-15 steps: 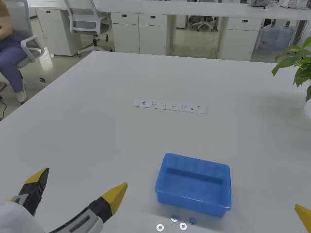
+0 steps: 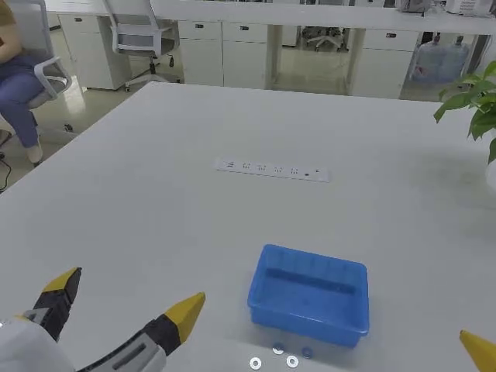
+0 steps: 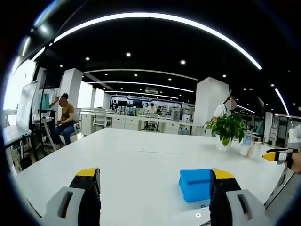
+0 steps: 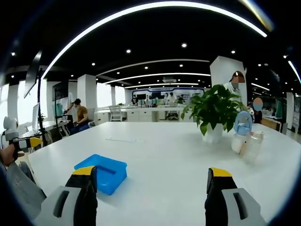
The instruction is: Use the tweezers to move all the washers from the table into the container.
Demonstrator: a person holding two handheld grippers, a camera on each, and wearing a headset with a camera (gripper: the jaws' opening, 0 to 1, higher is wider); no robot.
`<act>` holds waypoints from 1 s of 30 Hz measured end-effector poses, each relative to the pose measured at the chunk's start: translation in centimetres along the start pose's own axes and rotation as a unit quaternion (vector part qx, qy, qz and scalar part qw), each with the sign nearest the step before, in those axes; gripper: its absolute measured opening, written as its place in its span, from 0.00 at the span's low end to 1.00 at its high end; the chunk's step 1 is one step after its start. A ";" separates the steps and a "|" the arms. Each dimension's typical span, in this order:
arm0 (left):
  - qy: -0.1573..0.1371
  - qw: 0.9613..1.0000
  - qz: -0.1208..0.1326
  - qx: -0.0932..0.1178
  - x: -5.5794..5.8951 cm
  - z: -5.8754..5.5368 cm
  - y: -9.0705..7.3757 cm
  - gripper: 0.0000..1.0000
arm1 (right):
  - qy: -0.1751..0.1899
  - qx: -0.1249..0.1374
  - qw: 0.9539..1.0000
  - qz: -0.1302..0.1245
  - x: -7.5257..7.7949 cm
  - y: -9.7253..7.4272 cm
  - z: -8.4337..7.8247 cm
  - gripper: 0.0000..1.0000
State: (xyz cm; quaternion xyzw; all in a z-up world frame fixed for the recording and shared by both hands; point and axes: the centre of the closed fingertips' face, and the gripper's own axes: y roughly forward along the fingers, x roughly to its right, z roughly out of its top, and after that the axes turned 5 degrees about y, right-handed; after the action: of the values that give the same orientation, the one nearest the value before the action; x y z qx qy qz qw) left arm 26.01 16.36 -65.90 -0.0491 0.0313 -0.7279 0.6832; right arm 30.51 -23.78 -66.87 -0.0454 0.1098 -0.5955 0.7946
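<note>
Washers [image 2: 292,361]: small cluster on table [image 2: 155,194], just beside the near wall of container [image 2: 306,319], at its 6 o'clock. Left tool [image 2: 133,287] spread, empty; washers at its 4 o'clock, near. Right tool [image 4: 151,172] spread, empty, farther off. Judgement: left nearer.

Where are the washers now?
In the head view the washers lie on the white table, close to the near wall of the blue container.

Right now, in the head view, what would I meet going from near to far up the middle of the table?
Nearest first: washers → blue container → power strip → white cabinets.
</note>
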 end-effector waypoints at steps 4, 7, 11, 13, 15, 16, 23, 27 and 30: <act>0.001 1.000 -0.001 -0.001 0.1 0.0 0.0 0.99 | 0.003 0.001 1.000 -0.004 0.2 0.0 0.0 0.96; 0.001 1.000 -0.001 -0.003 0.1 -0.1 0.0 0.99 | 0.004 0.001 1.000 -0.008 0.3 -0.1 0.0 0.96; 0.002 1.000 -0.003 -0.005 0.1 -0.2 0.0 0.96 | 0.007 0.004 1.000 -0.018 0.7 -0.2 0.1 0.96; 0.000 1.000 -0.004 -0.001 0.2 -0.1 0.0 0.97 | 0.009 0.005 1.000 -0.024 1.0 -0.3 0.1 0.96; 0.000 1.000 -0.003 0.001 0.1 0.0 0.0 0.97 | 0.012 0.007 1.000 -0.027 1.2 -0.4 0.2 0.96; 0.000 1.000 -0.004 0.001 0.2 0.0 0.0 0.98 | 0.013 0.007 0.999 -0.028 1.2 -0.4 0.2 0.96; 0.001 1.000 0.015 0.006 -0.5 0.2 -0.3 0.99 | 0.016 0.012 0.999 -0.047 2.0 -0.7 0.3 0.96; 0.000 1.000 0.013 0.005 -0.5 0.1 -0.2 0.99 | 0.022 0.013 0.998 -0.053 2.4 -0.8 0.3 0.96; 0.003 1.000 0.013 0.004 -0.4 0.1 -0.2 0.99 | 0.022 0.013 0.998 -0.056 2.5 -0.9 0.3 0.96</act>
State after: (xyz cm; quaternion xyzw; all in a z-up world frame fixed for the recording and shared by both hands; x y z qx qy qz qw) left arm 25.82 16.81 -65.78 -0.0436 0.0313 -0.7194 0.6925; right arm 30.43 -26.40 -66.73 -0.0281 0.1164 -0.6411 0.7581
